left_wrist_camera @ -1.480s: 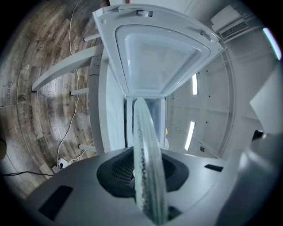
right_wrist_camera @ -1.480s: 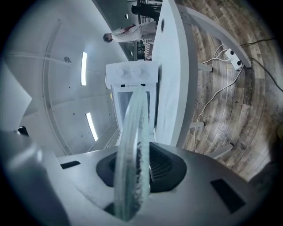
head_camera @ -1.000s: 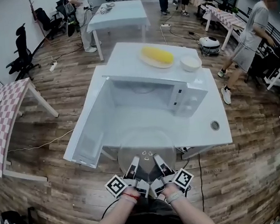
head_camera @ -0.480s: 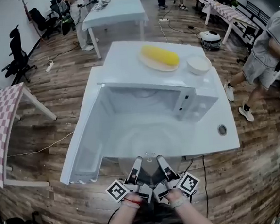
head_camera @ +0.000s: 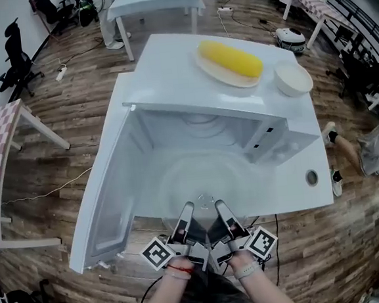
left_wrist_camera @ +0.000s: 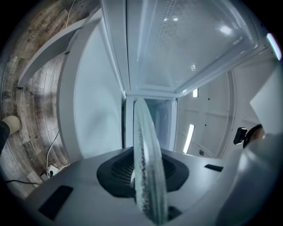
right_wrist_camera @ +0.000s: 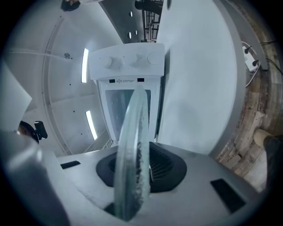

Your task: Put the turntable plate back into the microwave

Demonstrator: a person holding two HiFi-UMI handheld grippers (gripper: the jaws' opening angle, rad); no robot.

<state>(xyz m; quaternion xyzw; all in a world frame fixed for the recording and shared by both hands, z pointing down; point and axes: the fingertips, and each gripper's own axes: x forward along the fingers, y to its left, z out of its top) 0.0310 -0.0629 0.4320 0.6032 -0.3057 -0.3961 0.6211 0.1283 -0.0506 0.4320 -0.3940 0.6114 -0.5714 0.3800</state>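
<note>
Wooden flooring surrounds a white table [head_camera: 297,187] bearing the microwave [head_camera: 268,142], whose door [head_camera: 107,194] hangs open at the left. The glass turntable plate [head_camera: 198,176] lies level, reaching into the open cavity. The left gripper [head_camera: 184,212] and right gripper [head_camera: 220,211] sit side by side at its near rim, each with its jaws clamped on the plate's edge, which runs between them.

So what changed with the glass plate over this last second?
The turntable plate went forward from in front of the microwave into its cavity, carried by the left hand-held gripper and right hand-held gripper. Both stay shut on its near rim; the door stays open.
</note>
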